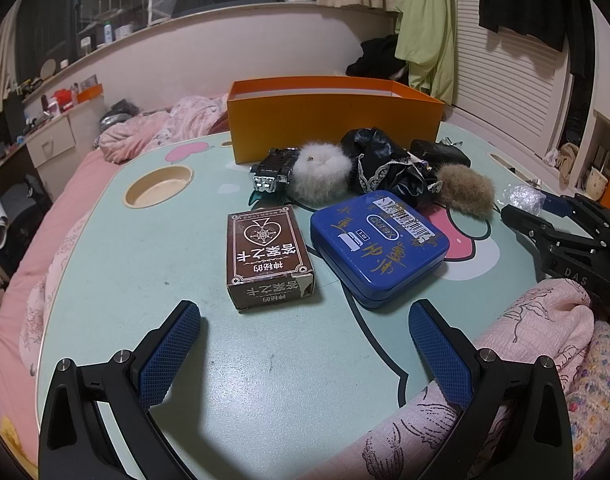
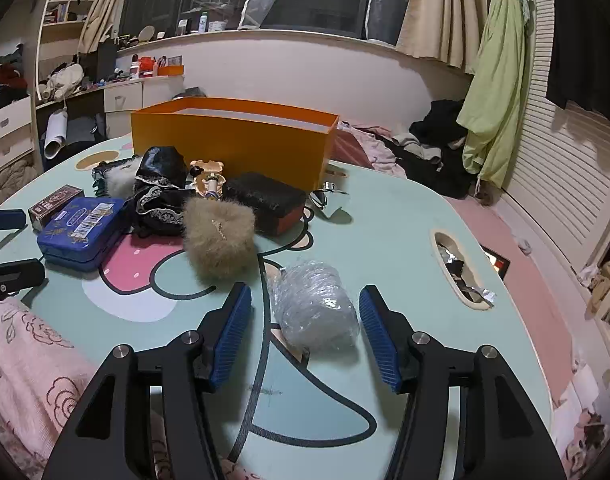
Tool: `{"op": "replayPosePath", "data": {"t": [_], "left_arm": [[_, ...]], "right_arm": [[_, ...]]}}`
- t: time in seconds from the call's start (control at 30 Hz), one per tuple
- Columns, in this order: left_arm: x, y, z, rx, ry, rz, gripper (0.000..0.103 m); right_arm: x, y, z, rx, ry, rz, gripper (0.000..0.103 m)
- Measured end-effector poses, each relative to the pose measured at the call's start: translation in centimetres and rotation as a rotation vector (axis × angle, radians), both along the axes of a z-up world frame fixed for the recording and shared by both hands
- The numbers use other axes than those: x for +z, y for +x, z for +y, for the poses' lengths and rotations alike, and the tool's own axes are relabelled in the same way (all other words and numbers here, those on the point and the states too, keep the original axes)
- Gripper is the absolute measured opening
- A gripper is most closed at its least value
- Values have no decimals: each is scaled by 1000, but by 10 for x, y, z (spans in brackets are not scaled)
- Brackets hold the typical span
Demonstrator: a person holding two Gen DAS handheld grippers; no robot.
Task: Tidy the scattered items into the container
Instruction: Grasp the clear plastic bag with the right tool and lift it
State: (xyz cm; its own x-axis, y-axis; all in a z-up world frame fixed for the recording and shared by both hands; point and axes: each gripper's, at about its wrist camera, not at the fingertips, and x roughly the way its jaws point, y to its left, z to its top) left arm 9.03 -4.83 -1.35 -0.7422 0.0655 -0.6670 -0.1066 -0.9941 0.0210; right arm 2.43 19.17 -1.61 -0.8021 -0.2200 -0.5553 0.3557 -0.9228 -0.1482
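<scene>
The right gripper [image 2: 305, 316] hangs low over the table with its blue-padded jaws spread wide, and a crumpled clear plastic bag [image 2: 315, 306] lies on the tabletop between them, nearer the right pad, touched by neither as far as the view shows. The left gripper [image 1: 303, 334] is likewise spread wide and holds nothing; just ahead of its fingertips sits a brown card box [image 1: 267, 254], lying flat, with a blue tin [image 1: 379, 246] close beside it on the right. Beyond these, the other scattered things are bunched together: a tan fur puff [image 2: 219, 242], a white fur puff [image 1: 319, 178], a black lace-trimmed pouch [image 2: 161, 192], a dark rectangular case [image 2: 267, 200] and a small toy vehicle [image 1: 275, 172]. Behind the heap, at the far edge of the mint-green table [image 2: 385, 232], stands the orange box [image 2: 233, 136], open-topped and upright; its inside cannot be seen from either camera. Pink bedding [image 1: 541, 328] lies against the near table edge.
</scene>
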Motion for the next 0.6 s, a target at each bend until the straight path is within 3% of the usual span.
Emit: {"op": "replayPosePath", "data": {"t": [0.4, 0.6], "left_arm": [[0, 1, 1, 1, 1, 0, 103], [2, 0, -1, 3, -3, 4, 103]], "right_arm": [[-2, -10, 10, 33, -83, -61, 57], [-3, -5, 6, 91, -105, -51, 34]]}}
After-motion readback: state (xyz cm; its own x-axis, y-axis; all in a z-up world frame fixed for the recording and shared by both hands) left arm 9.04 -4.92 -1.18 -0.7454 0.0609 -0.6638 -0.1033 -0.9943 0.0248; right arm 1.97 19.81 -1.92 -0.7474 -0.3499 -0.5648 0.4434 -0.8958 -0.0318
